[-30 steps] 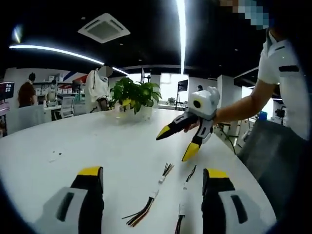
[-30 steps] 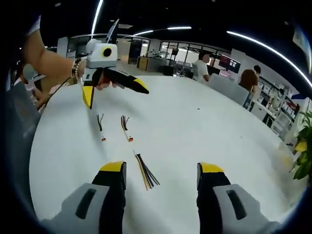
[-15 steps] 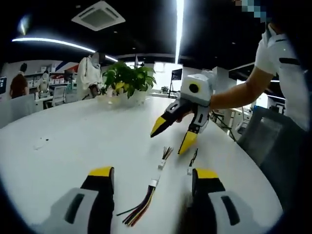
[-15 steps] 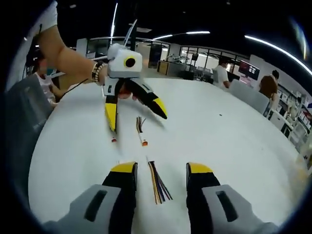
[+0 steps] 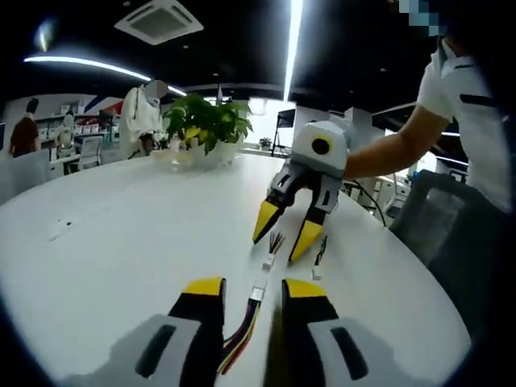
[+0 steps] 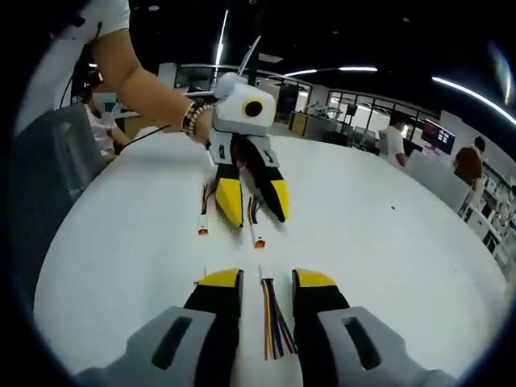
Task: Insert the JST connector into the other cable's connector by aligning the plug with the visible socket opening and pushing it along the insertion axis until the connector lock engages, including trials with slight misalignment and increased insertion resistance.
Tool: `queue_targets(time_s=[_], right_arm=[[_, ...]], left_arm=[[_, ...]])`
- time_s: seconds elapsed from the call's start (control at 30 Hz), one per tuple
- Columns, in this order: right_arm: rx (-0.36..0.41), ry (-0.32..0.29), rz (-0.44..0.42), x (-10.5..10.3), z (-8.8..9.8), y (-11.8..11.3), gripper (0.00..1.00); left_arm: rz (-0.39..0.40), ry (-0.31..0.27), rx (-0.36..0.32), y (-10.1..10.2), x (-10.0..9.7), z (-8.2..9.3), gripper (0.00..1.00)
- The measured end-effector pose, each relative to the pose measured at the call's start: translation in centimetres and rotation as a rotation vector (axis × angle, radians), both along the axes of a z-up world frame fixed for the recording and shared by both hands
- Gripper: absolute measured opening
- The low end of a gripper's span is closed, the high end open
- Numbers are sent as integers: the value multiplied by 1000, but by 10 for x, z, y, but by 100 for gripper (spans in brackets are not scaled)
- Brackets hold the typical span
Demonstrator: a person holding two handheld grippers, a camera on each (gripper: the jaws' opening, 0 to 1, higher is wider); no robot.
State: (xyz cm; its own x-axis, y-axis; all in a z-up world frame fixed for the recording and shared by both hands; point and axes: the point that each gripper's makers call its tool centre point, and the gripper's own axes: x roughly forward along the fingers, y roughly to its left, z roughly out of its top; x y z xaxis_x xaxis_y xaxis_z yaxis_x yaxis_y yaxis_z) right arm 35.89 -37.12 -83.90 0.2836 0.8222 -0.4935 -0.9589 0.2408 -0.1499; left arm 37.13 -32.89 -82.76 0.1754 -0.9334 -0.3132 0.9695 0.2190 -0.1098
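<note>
in the left gripper view, left gripper (image 5: 251, 294) low at bottom centre, jaws narrowed to a slim gap around a white-plugged cable (image 5: 256, 292) on the white tabletop (image 5: 121, 242), contact not discernible. at centre frame, right gripper (image 5: 282, 230) spread apart over a second cable (image 5: 272, 251).

1. We narrow the left gripper's (image 5: 251, 292) jaws around the near cable (image 5: 242, 334).
2. We bring the right gripper (image 6: 266, 280) closer, its jaws narrowing over the far cable (image 5: 271, 250).
</note>
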Motion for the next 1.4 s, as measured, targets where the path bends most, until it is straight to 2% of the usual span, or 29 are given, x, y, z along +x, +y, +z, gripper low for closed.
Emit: queue_targets(time_s=[0.2, 0.33, 0.67, 0.83, 1.13, 1.23, 1.4], right_arm=[[14, 17, 5, 0, -3, 0, 16], [20, 38, 3, -1, -7, 1, 18], [79, 71, 38, -7, -8, 6, 7], [119, 100, 32, -7, -7, 5, 9], [147, 108, 48, -3, -8, 3, 5], [153, 112, 56, -3, -8, 4, 5], [150, 123, 61, -2, -7, 4, 4]], left_arm=[[-9, 9, 11, 0, -1, -5, 24], [-15, 12, 17, -1, -1, -9, 22], [-33, 19, 8, 1, -6, -10, 15], [-36, 14, 5, 1, -6, -10, 13], [-50, 4, 8, -2, -8, -11, 6], [-58, -5, 12, -3, -9, -11, 1], [-63, -15, 27, -3, -9, -11, 1]])
